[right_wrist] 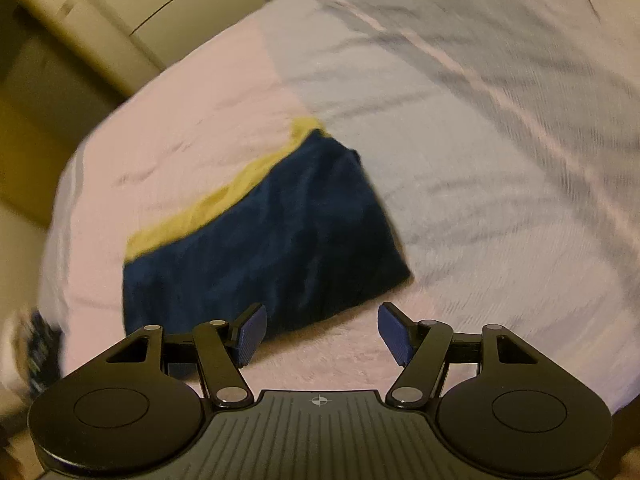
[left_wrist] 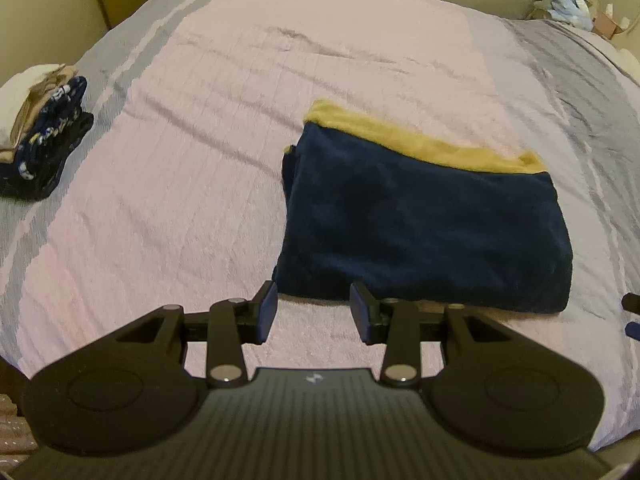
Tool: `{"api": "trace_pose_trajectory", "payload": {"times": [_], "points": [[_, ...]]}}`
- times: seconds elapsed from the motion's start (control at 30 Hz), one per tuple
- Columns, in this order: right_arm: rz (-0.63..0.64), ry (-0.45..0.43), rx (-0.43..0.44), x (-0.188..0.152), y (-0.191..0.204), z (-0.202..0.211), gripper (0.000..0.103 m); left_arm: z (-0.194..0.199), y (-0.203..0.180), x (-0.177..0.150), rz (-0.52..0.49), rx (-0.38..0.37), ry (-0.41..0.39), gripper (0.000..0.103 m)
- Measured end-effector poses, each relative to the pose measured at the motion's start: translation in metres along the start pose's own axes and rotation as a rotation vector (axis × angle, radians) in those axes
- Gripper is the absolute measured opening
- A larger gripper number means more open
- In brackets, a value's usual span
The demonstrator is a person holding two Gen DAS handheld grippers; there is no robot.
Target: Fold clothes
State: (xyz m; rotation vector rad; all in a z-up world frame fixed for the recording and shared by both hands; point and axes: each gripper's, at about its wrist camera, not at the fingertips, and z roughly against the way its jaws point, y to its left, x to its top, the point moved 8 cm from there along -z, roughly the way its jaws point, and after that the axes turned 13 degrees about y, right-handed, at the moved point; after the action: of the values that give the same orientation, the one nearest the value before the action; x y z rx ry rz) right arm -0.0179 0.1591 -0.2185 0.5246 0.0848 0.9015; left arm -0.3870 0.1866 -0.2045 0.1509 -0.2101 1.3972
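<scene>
A folded navy fleece garment (left_wrist: pixel 424 232) with a yellow band (left_wrist: pixel 420 144) along its far edge lies flat on the pink bedspread (left_wrist: pixel 180 200). My left gripper (left_wrist: pixel 314 312) is open and empty, just short of the garment's near left corner. In the right wrist view the same garment (right_wrist: pixel 264 248) lies ahead and to the left, with its yellow band (right_wrist: pixel 208 208) on the far left side. My right gripper (right_wrist: pixel 320 332) is open and empty, near the garment's near edge, over the bedspread (right_wrist: pixel 480 160). That view is motion-blurred.
A stack of folded clothes (left_wrist: pixel 44 132) sits at the bed's left edge; it shows blurred in the right wrist view (right_wrist: pixel 36 356). Wardrobe doors (right_wrist: pixel 120 12) stand beyond the bed. A cluttered corner with cloth and a box (left_wrist: pixel 576 8) lies at the far right.
</scene>
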Motion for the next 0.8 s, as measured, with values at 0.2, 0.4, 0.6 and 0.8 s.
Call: {"api": "trace_pose_trajectory", "payload": {"times": [0.2,0.4,0.6,0.8], "points": [[-0.239,0.016,0.202,0.017,-0.046,-0.026,0.065,-0.031,-0.01,-0.005,-0.007,-0.014,0.035,0.036],[-0.517,0.02,0.367,0.016,-0.086,-0.075,0.066,-0.071,-0.016,0.001,-0.035,-0.06,0.047,0.035],[-0.609,-0.056,0.386,0.016,-0.113,-0.115,0.068,-0.114,-0.019,0.024,-0.069,-0.101,0.017,0.033],[-0.624,-0.155,0.464,0.021,-0.121,-0.14,0.072,-0.148,-0.017,0.036,-0.083,-0.189,-0.048,0.028]]}}
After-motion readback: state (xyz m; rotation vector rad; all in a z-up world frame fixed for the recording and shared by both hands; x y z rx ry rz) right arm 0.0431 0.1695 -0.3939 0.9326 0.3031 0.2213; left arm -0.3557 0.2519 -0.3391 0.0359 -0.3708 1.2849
